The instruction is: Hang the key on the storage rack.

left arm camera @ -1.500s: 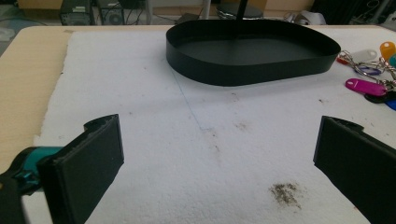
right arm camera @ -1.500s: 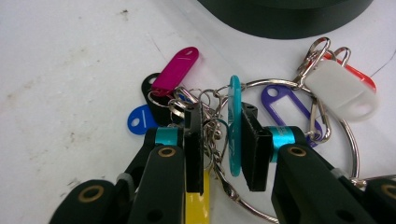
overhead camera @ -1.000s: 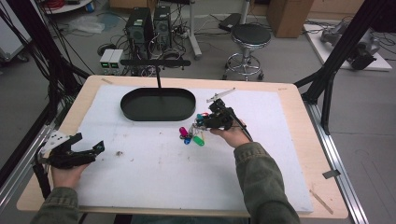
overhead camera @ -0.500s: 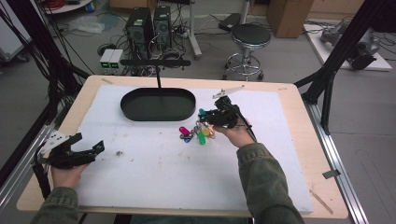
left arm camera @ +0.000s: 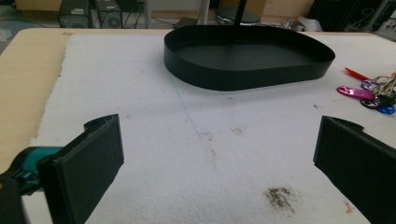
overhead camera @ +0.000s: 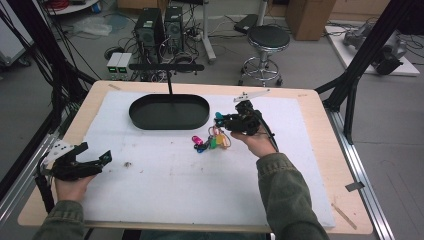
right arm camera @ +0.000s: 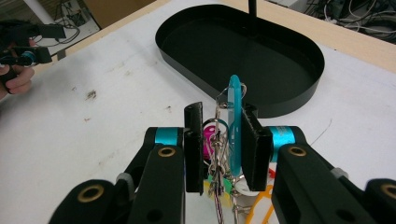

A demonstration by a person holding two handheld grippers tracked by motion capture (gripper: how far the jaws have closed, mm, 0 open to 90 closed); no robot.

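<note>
The right tongs (right arm camera: 219, 140) are clenched on a bunch of keys (right arm camera: 223, 154), pinching its blue tag so the rest dangles clear of the bench (overhead camera: 210, 200). The black tray (right arm camera: 243, 51) lies just ahead, likely the drop spot. The left tongs (left arm camera: 215, 163) rest released, well apart.

I see the bunch of keys (overhead camera: 214, 141), with magenta, green, blue, orange and teal tags on metal rings, partly lifted off the white mat (overhead camera: 200, 200) just in front of the empty black oval tray (overhead camera: 169, 111).
</note>
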